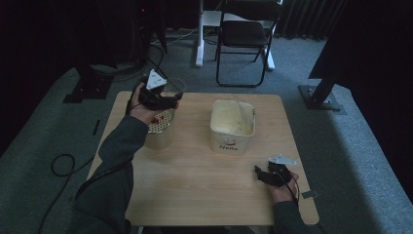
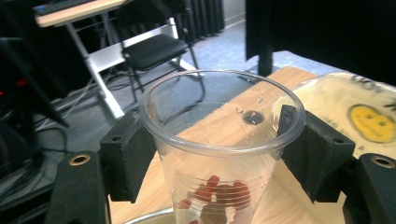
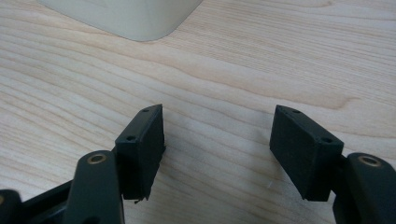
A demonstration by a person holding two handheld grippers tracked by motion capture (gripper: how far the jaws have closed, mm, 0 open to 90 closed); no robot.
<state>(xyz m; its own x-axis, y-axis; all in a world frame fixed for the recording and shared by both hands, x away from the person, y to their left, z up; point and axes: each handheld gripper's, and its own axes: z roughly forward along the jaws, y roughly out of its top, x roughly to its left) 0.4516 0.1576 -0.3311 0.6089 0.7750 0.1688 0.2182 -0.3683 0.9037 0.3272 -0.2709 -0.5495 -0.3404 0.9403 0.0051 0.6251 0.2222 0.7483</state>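
My left gripper (image 1: 170, 100) is shut on a clear plastic cup (image 1: 176, 87) and holds it upright above the table's far left. In the left gripper view the two black pads (image 2: 128, 158) press on the cup (image 2: 219, 172) just under its rim, and several red pieces lie at its bottom. Below the cup stands a steel pot (image 1: 159, 137) with a perforated insert on top. A cream tub (image 1: 233, 141) with a printed label sits mid-table, its top uncovered. My right gripper (image 1: 260, 174) rests near the table's front right, open, with bare wood between its jaws (image 3: 217, 149).
The wooden table (image 1: 195, 185) has free room in front of the tub and pot. The tub's corner (image 3: 126, 18) lies ahead of the right gripper. A black folding chair (image 1: 243, 34) and stand bases sit on the carpet beyond the far edge.
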